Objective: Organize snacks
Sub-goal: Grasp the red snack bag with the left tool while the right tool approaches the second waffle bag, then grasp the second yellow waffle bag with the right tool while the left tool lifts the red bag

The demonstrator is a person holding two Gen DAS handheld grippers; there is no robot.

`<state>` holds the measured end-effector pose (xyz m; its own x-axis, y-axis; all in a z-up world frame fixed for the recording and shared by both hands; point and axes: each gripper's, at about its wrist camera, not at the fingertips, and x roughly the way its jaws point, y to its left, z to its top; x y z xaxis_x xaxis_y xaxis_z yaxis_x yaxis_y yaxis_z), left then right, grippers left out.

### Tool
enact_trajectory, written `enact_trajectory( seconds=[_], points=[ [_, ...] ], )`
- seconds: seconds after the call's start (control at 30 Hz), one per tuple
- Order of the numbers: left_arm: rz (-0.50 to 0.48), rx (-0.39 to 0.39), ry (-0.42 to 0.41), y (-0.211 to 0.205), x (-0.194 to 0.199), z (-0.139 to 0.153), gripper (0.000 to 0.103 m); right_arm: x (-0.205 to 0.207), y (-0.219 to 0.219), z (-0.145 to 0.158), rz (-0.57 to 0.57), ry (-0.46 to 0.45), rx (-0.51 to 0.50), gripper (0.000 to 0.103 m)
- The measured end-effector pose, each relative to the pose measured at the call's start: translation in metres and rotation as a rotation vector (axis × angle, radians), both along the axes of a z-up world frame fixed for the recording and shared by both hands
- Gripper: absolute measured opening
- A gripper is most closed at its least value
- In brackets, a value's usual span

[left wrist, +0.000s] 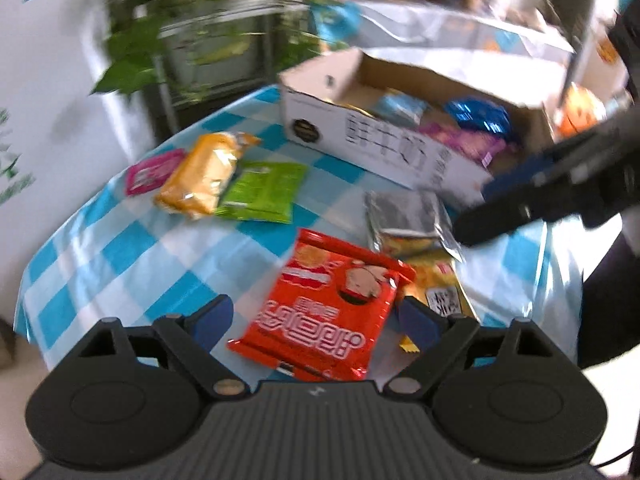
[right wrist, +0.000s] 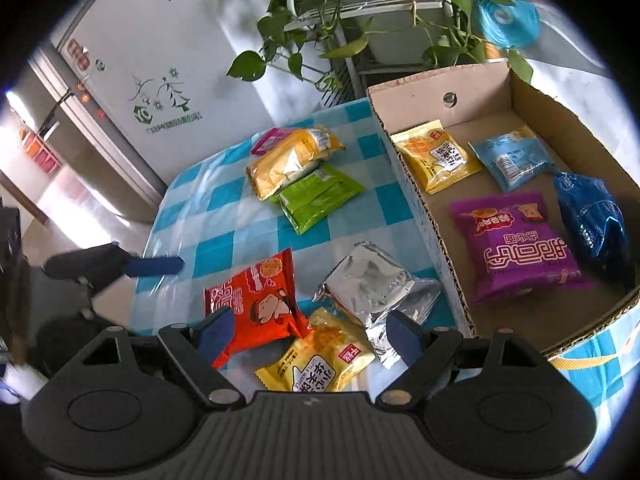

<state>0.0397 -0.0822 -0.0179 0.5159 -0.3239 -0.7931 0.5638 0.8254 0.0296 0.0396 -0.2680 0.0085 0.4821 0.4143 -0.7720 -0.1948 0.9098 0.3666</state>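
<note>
Beside the cardboard box (right wrist: 424, 208), both the left gripper (left wrist: 316, 320) and right gripper (right wrist: 306, 334) are held wide open and empty; overlapping red packet (right wrist: 256, 304) and yellow packet (right wrist: 320, 364) could be pinched together.

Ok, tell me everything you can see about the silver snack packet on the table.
The silver foil packet is a crinkled, shiny pillow pack with no print visible from the right wrist view; the left wrist view shows a yellowish band near one end. It lies flat on the blue-and-white checked tablecloth, just outside the cardboard box, unopened as far as shows. One corner seems to overlap the yellow waffle packet. Neither gripper touches it.
</note>
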Motion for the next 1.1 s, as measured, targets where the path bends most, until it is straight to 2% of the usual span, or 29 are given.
enact_trajectory(
  seconds=[0.33,0.5,0.6,0.63,0.7,0.8,1.03,1.1],
  points=[
    [-0.053,0.028,0.023,-0.017,0.013,-0.019,0.090,0.001,-0.004,-0.004,-0.053,0.010,0.032,0.087],
    [-0.042,0.058,0.026,-0.018,0.018,-0.031,0.087,0.002,-0.002,-0.004,-0.056,0.013,0.040,0.087],
    [-0.019,0.058,0.030,-0.015,0.020,-0.034,0.077,0.005,0.001,-0.006,-0.053,0.028,0.045,0.087],
    [-0.006,0.040,0.040,-0.012,0.021,-0.034,0.071,0.006,0.002,-0.007,-0.055,0.034,0.047,0.087],
    [0.020,0.005,0.051,-0.006,0.023,-0.032,0.068,0.006,0.004,-0.008,-0.054,0.036,0.044,0.087],
    [0.094,-0.013,0.053,0.006,0.026,-0.030,0.068,0.008,0.006,-0.009,-0.055,0.042,0.044,0.087],
    [0.428,-0.021,0.034,0.058,0.036,-0.024,0.067,0.009,0.015,-0.019,-0.068,0.086,0.020,0.087],
    [0.494,-0.015,0.038,0.068,0.036,-0.024,0.067,0.007,0.021,-0.025,-0.071,0.106,0.001,0.087]
  ],
)
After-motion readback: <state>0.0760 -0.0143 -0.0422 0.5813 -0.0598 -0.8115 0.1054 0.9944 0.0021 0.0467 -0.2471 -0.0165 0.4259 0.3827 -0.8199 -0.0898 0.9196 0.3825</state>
